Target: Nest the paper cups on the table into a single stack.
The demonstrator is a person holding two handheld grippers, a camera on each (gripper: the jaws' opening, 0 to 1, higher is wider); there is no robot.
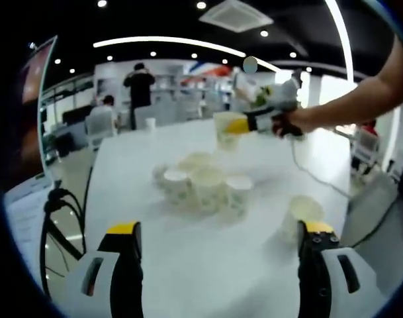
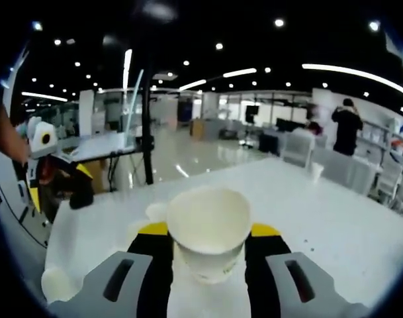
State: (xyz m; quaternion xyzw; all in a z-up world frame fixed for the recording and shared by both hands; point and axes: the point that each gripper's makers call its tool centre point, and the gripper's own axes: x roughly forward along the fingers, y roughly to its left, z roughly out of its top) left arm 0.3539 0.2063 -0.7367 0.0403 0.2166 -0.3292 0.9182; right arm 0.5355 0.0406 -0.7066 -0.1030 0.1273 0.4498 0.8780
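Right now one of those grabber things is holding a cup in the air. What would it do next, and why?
Probably carry it down into one of the clustered cups. The right gripper is shut on a paper cup, held above the table, while the cluster of cups stands upright and open-mouthed. The left gripper is open and empty.

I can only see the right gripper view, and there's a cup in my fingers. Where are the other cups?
Observer: The left gripper view shows a cluster of cups standing together in the middle of the table.
Operator: Is that all of them?
Observer: No, one lone cup sits apart from the cluster, beside one finger of the left gripper.
Operator: Is that gripper holding anything?
Observer: No, its fingers are open with nothing between them.
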